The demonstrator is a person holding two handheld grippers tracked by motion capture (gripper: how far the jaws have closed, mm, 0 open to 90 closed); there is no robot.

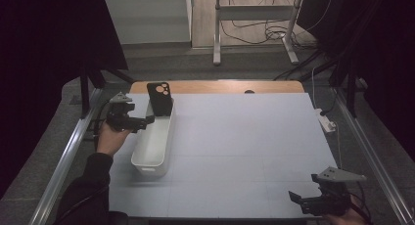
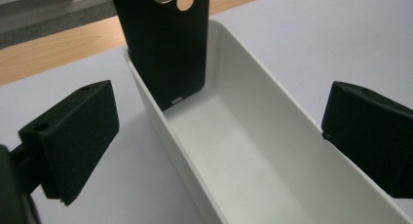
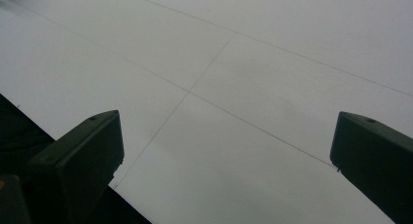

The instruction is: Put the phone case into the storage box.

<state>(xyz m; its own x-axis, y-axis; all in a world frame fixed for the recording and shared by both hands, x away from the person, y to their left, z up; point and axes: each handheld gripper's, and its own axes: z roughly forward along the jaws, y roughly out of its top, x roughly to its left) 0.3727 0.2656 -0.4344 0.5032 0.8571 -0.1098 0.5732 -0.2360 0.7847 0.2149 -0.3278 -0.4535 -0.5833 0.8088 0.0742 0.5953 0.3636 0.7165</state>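
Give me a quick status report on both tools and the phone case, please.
Left tool open, empty. Right tool open over bare table. Black phone case leaning upright in long white plastic bin. Nothing in the way.

We see a black phone case point(image 1: 160, 99) with round cut-outs, standing in a plain white bin point(image 1: 155, 142); a pale grey-blue tabletop point(image 1: 244, 146) with a wood-coloured far edge; black grippers, left point(image 1: 146, 121) and right point(image 1: 298, 198).

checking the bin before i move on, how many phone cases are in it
1. A black phone case stands on end inside the far end of the white bin, leaning on its end wall. The rest of the bin's floor, seen in the left gripper view, holds nothing, and nothing looks hidden.
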